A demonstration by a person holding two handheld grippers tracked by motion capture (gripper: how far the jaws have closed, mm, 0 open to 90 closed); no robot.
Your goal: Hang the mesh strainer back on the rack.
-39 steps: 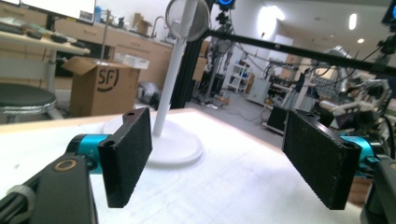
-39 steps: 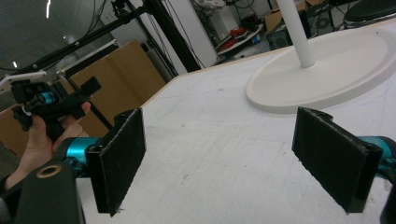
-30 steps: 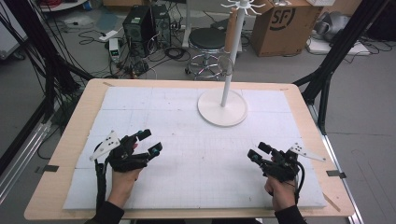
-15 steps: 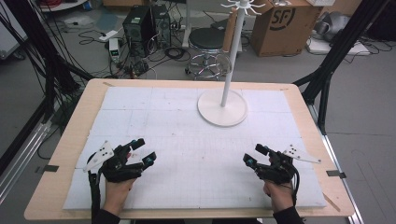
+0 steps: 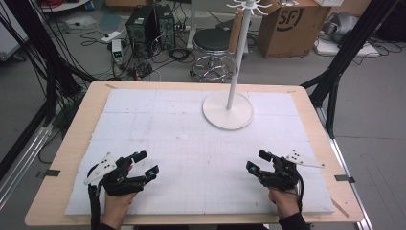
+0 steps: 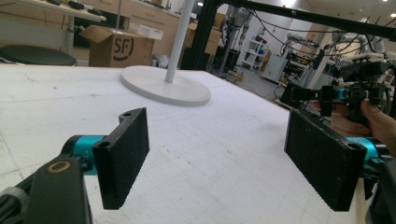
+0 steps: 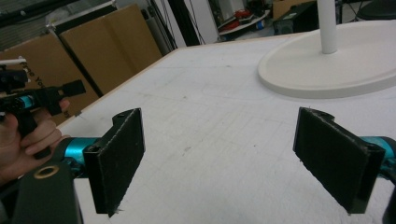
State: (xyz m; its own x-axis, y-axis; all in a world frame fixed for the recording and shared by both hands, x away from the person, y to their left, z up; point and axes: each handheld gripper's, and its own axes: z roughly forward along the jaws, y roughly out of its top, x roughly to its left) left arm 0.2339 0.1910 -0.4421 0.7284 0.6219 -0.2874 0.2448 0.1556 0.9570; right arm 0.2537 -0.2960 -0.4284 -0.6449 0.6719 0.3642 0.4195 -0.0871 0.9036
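1. The white stand has a round flat base and a slim upright pole, and sits toward the far side of the desk.
2. The left hand-held gripper rests near the front left, jaws spread wide, nothing between them.
3. The right hand-held gripper rests at the front right, likewise released and empty.

Black fingers, teal barrels, grey plates.

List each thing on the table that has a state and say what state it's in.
Left tongs: open, nothing between the jaws, low over the mat.
Right tongs: open, nothing between the jaws.
White stand: upright on its round base, far side of the mat, untouched.
White mat: flat on the table.
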